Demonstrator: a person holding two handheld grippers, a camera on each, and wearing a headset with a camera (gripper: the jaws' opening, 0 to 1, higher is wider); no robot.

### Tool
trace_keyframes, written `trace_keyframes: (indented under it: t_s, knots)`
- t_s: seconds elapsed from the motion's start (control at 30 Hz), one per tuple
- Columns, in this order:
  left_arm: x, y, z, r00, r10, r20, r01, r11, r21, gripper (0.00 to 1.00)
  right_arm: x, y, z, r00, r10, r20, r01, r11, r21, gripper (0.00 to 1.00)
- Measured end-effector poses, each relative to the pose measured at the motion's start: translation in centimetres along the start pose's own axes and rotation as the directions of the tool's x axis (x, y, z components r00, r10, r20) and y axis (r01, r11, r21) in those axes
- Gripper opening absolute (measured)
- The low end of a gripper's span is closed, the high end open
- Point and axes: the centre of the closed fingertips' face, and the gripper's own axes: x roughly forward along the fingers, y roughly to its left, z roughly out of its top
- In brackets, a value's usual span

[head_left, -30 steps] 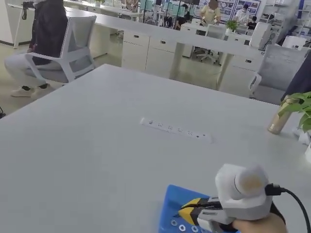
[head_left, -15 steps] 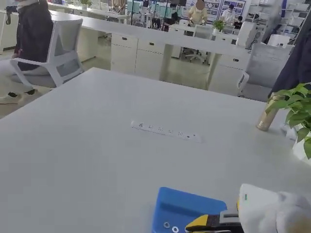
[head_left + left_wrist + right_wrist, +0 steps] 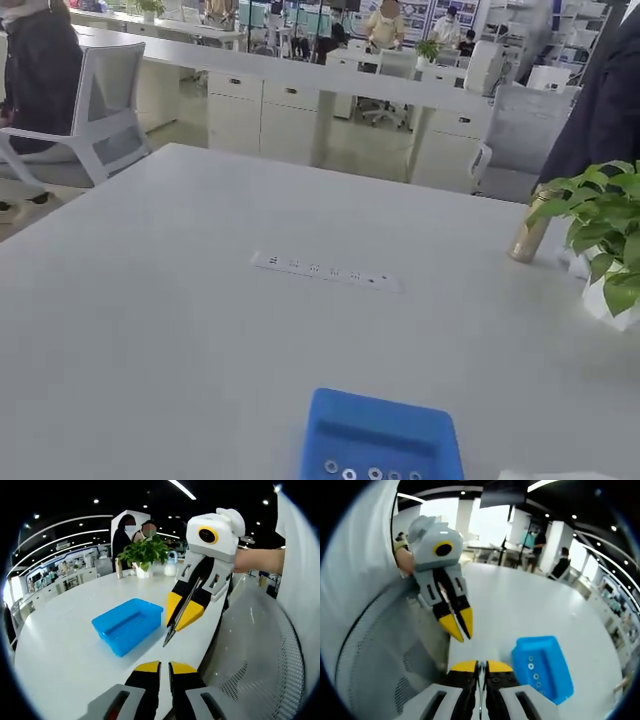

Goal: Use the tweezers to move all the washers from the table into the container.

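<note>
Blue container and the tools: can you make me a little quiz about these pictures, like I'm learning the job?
1. True or false: the blue container is empty.
2. What does the right tool grip? A) tweezers B) a spoon C) nothing
3. Fill in: in the head view, a leafy green ____ stands at the far right of the table.

Key: 1. False, washers lie in it. 2. A. 3. plant.
</note>
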Motion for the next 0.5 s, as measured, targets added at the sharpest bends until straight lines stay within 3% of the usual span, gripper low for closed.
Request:
trace_keyframes:
  t_s: [0.13,0.17,0.3,0.4,0.5]
  knots:
    - [0.0,0.4,1.0,0.9997,-0.025,0.002,0.025,0.999,0.023,0.1,0.0,0.9,0.6,0.9995,0.022,0.021,-0.022,1.0,0.008,0.01]
    - [0.2,0.3,1.2,0.9992,-0.041,-0.005,0.041,0.998,0.057,0.1,0.0,1.1,0.7,0.9993,0.029,0.023,-0.029,1.0,0.006,0.02]
    - [0.9,-0.6,1.4,0.9923,-0.108,-0.06,0.117,0.975,0.187,0.08,0.0,1.6,1.4,0.9983,0.046,0.036,-0.046,0.999,-0.005,0.02]
    - [1.4,-1.7,1.3,0.9821,-0.166,-0.089,0.18,0.966,0.187,0.08,-0.1,1.7,2.0,0.9977,0.043,0.053,-0.043,0.999,-0.001,0.02]
    - [1.9,-1.7,1.1,0.9807,-0.159,-0.114,0.182,0.954,0.239,0.05,-0.3,1.8,2.4,0.9958,0.045,0.08,-0.046,0.999,0.017,0.02]
